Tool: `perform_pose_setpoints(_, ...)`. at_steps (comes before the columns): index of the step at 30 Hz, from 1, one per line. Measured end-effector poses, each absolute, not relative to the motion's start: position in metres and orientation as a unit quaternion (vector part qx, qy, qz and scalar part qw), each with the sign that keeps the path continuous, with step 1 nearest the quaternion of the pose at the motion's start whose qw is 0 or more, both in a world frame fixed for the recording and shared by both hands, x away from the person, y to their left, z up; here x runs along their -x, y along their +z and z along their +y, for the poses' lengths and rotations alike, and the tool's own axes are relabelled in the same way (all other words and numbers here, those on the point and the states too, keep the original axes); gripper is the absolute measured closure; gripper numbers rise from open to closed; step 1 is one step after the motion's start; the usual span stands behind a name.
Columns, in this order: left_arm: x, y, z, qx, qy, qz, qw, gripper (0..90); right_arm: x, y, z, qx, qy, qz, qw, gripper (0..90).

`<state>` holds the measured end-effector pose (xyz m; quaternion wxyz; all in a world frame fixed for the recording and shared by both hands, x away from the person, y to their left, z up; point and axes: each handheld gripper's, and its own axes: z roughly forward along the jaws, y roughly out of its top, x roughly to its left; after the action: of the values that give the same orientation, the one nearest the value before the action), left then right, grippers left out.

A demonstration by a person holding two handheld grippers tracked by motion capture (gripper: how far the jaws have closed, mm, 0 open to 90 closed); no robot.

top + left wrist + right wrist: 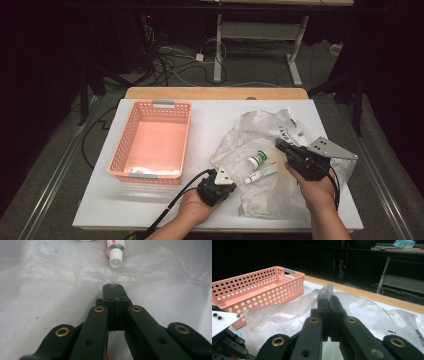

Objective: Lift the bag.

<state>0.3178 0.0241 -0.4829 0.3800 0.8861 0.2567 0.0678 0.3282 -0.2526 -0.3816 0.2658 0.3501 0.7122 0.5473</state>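
Plastic bag pinched at both ends: left gripper clamped on its near edge, right gripper clamped on a raised fold. Tube, small bottle inside.

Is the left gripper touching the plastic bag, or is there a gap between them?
Touching. The left gripper view shows the left gripper shut on the plastic bag's edge.

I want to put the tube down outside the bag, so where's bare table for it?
Bare table lies between the basket and the bag, and along the near edge left of the left gripper. The right half is crowded: the bag holds a tube and bottle, both grippers pinching its plastic.
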Motion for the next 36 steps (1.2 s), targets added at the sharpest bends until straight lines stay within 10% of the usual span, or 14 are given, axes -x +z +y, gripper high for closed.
perform_pose_setpoints(17,-0.321,-0.405,0.047,-0.787,0.165,0.248,0.541,89.2,-0.333,-0.358,-0.250,-0.339,0.567,0.690,0.298,90.0)
perform_pose_setpoints(36,-0.359,-0.268,0.042,-0.699,0.259,0.210,0.633,89.2,-0.378,-0.244,-0.258,-0.337,0.613,0.602,0.385,90.0)
